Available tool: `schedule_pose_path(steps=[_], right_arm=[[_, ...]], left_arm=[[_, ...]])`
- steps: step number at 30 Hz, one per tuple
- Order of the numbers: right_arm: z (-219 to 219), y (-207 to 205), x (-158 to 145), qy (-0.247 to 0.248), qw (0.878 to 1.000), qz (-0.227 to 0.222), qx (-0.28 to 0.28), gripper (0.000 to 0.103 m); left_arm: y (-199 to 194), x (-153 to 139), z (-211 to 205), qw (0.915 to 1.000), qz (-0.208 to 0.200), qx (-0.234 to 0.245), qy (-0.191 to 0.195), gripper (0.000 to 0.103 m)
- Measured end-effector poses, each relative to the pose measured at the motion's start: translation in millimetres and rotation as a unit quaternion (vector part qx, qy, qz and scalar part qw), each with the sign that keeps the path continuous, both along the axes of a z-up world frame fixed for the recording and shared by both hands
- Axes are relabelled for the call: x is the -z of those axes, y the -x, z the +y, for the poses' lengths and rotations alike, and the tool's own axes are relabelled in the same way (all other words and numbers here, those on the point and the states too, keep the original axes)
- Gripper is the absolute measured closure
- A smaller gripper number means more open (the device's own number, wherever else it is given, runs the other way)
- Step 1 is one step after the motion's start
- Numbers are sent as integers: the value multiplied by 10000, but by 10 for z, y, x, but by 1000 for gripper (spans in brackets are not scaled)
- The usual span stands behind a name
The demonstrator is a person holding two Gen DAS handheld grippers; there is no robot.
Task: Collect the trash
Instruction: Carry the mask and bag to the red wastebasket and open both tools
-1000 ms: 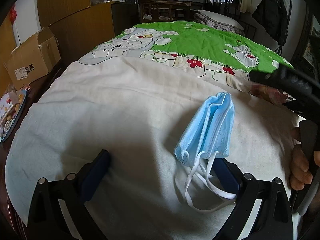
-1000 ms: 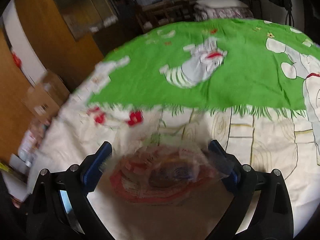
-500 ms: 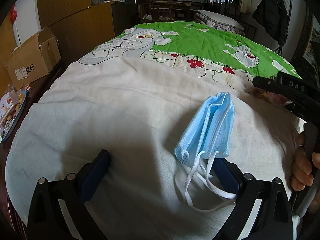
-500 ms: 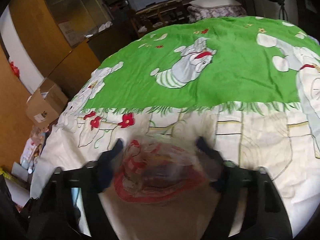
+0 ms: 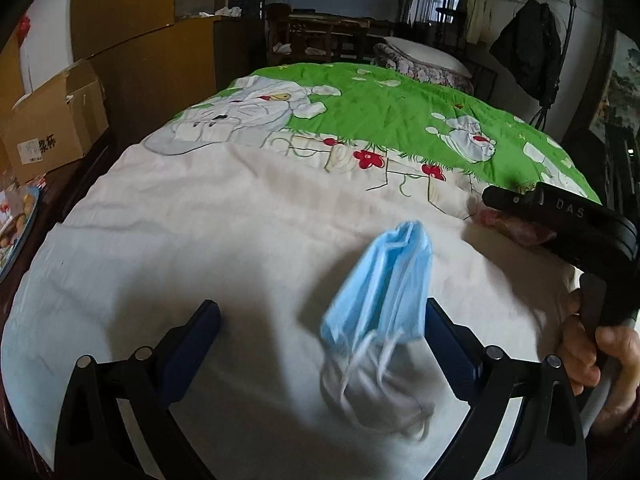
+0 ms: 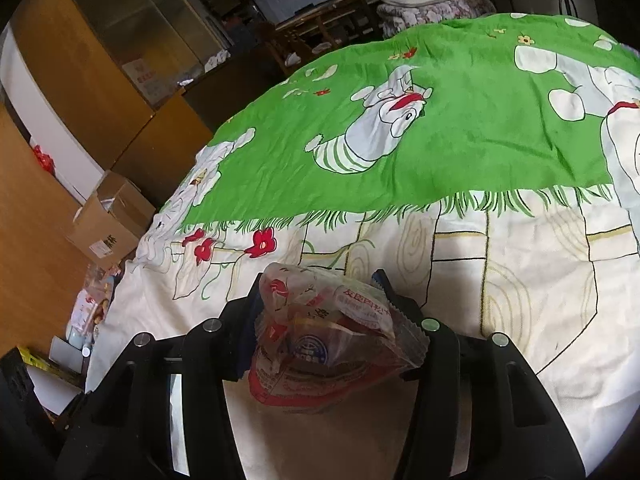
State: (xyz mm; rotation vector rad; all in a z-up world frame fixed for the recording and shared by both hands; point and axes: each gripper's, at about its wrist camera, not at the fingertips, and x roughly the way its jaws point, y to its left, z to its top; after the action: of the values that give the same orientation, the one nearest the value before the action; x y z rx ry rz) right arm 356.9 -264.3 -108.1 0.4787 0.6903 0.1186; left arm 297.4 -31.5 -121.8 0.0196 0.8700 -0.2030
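the left gripper (image 5: 322,330) hovered low over the bed (image 5: 240,216), jaws spread wide, a folded blue face mask (image 5: 386,284) lying between them near the right finger. the right gripper (image 6: 320,312) was clamped on a crumpled clear wrapper (image 6: 332,336) printed red, above the bed.

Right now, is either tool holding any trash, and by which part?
The right tool is shut on the crumpled plastic wrapper, pinching its upper, far end. The left tool is open; the blue face mask lies between its fingers, not gripped.
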Motion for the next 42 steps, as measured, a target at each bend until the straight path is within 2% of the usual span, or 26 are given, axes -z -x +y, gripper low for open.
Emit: schedule_pose_path(steps=[4,6,8,9,10,11,13,17,25,35,42], right_arm=[[-9,-10,-4,-44,10000,-2,-4,50],[-9,-10,-4,-40,10000,-1,-5,50],[-9,-10,-5,-34,10000,-1,-5,50],[-7,-10,-8,-14,10000,3,-8,50],[0,-10,-7,4,10000,5,-10,50],[12,-4,-12,48,10000,-3,-9,50],[40,29,-28,133,9999,-32,-20,52],[63,279,-76,268,9994,-195,35,54],[56,1279,-190,-153,9979,-623,-13,54],[302,2294,-789,-116,9884,-1479,-336,54],[474,2844,-1066,-85,9789,-1969,-532,54]], left_arm=[[-158,28,-81,9998,109,-54,-132,6],[-180,23,-85,9999,102,-60,-95,16],[-151,20,-112,9999,66,57,-92,46],[-129,20,-133,9998,66,126,-107,57],[-87,16,-163,9996,82,237,-116,72],[-54,6,-173,9995,78,273,-122,78],[48,-43,-179,9994,-1,309,-155,83],[305,-242,-74,9994,-167,274,-113,83],[907,-710,97,9979,-578,295,15,83],[1730,-1195,79,9917,-1231,366,50,83],[2204,-1452,119,9854,-1661,382,64,83]])
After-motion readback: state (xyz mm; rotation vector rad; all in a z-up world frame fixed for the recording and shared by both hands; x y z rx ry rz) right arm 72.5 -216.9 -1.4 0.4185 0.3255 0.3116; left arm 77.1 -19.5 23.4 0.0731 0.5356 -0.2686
